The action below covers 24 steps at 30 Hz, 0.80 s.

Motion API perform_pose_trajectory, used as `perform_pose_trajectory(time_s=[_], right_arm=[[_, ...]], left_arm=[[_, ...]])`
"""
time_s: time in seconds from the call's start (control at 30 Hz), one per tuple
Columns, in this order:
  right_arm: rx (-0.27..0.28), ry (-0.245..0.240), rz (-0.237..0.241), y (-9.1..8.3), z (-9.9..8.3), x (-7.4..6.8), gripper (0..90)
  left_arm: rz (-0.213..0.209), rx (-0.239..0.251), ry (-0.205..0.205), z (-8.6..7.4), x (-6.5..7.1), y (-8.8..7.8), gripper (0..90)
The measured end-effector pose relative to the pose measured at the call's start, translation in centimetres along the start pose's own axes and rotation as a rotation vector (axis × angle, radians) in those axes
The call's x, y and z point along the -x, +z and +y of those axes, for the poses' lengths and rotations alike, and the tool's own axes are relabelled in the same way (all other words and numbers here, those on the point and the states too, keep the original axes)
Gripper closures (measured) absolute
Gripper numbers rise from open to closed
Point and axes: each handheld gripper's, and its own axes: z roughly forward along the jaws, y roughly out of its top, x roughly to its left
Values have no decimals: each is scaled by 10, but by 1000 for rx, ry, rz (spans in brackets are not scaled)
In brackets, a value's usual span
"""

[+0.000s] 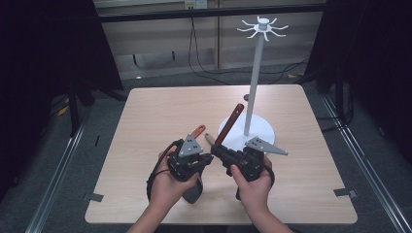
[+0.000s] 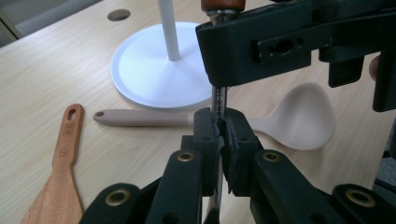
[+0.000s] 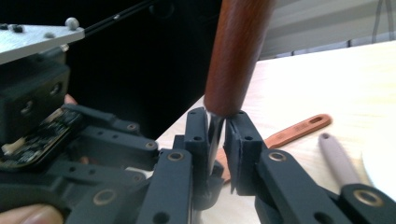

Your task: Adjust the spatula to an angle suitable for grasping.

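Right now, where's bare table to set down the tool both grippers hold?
Free: the table's far-left stretch, between its left edge and the white stand base, and the near-right corner beside the right gripper. Crowded: the centre, where wooden spatula, beige spoon and left gripper cluster against the base.

A lab: bare test table [image 1: 145,111], dark curtains [image 1: 43,43], loose floor cables [image 1: 204,73]
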Motion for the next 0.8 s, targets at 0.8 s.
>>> perform_pose_trajectory(time_s=[0.8], right_arm=[[86,-105,60,-11,31,12,850]], left_arm=[[36,211,-27,-6,-9,-6,491]])
